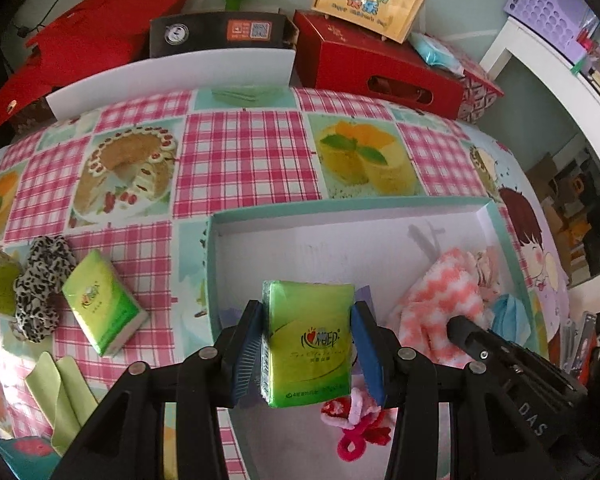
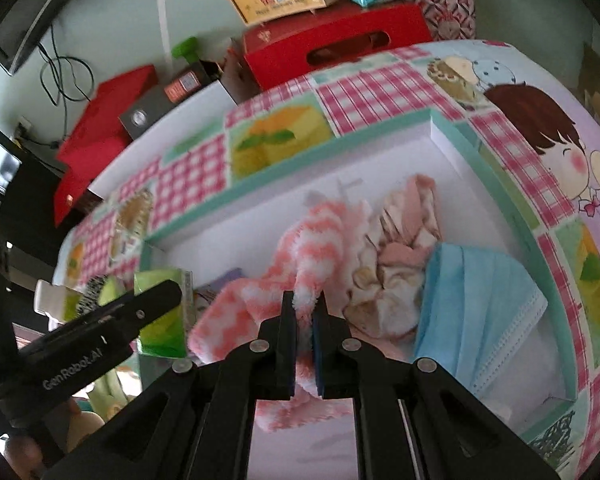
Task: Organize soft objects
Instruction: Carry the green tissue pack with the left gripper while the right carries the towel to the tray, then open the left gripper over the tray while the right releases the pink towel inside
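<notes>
Two grippers work over a shallow white cardboard box with a mint-green rim (image 1: 342,203) that sits in the lower centre of both views on a pink-checked tablecloth printed with cakes (image 1: 244,148). In the left wrist view, the left gripper (image 1: 306,350) is clamped on a green plastic-wrapped pocket tissue pack (image 1: 308,344), its blue pads pressing the pack's two sides while the pack stands upright above the box's lower left part. In the right wrist view, the right gripper (image 2: 303,344) has its jaws drawn nearly together, pinching a fluffy coral-and-white zigzag sock (image 2: 300,264) that lies in the middle of the box. Just right of that sock sit a crumpled cream-and-pink cloth (image 2: 400,256) and a pale blue pleated face mask (image 2: 476,308), the mask against the box's right wall. Outside the box (at the left of the left wrist view) lie a second green tissue pack (image 1: 102,306) and, beside it, a leopard-print fabric scrunchie (image 1: 40,284), both on the tablecloth.
</notes>
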Demonstrator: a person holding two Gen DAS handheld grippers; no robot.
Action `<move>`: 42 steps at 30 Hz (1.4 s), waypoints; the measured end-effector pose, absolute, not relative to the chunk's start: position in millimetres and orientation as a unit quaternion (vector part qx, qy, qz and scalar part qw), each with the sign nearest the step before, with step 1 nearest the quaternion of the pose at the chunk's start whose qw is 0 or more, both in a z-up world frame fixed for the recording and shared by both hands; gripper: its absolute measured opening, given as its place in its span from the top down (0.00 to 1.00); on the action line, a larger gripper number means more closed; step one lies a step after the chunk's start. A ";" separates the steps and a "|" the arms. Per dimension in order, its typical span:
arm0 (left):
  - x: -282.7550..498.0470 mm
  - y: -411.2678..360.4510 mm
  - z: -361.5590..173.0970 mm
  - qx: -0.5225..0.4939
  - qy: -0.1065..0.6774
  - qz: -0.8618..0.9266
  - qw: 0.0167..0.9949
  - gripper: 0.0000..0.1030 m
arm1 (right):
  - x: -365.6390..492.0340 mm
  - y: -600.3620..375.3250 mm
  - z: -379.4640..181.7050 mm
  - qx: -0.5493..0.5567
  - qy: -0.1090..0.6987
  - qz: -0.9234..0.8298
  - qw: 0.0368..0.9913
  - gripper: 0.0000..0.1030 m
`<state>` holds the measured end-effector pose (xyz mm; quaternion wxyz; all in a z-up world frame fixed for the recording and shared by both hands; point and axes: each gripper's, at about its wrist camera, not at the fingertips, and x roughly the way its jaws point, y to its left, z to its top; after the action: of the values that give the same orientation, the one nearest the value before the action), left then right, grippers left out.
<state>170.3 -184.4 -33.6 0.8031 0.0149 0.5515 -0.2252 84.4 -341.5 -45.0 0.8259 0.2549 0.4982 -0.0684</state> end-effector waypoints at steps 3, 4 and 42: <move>169.8 -188.4 -35.1 0.020 0.552 -0.230 0.802 0.53 | 84.5 -342.0 -48.7 0.247 0.507 -0.074 0.822 0.93; 169.6 -189.3 -35.4 0.021 0.551 -0.231 0.801 0.53 | 84.4 -341.5 -49.4 0.245 0.509 -0.075 0.822 0.93; 170.3 -159.6 -23.1 -0.004 0.549 -0.171 0.818 0.00 | 69.8 -357.0 -21.7 0.198 0.492 -0.146 0.835 0.11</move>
<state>170.3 -159.6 -23.1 0.8179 -0.0041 0.5493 -0.1712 69.8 -357.0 -21.7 0.8355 0.1978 0.4916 -0.1456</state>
